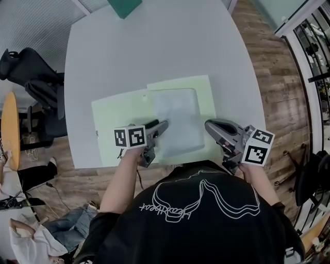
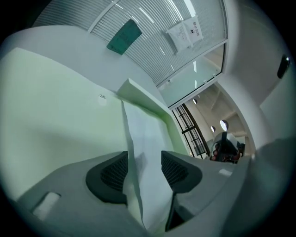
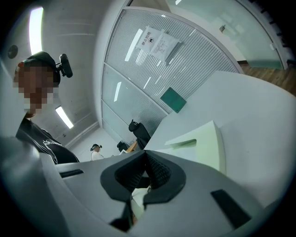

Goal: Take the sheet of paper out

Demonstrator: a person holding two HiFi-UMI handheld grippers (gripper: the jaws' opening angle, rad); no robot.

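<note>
Paper sheet lies on the green folder by the table's near edge, its edge untouched between the open left claw, while the right claw sits closed at the folder's right edge, so the left claw probably pinches and pulls next.

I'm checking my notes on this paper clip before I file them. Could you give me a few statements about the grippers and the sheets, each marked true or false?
1. The left gripper's jaws stand apart, with an edge of the white sheet between them. True.
2. The right gripper's jaws are wide open. False: their tips meet.
3. The white sheet lies on bare table, clear of the pale green folder. False: it lies on top of the folder.
4. A dark green thing lies at the far edge of the table. True.
</note>
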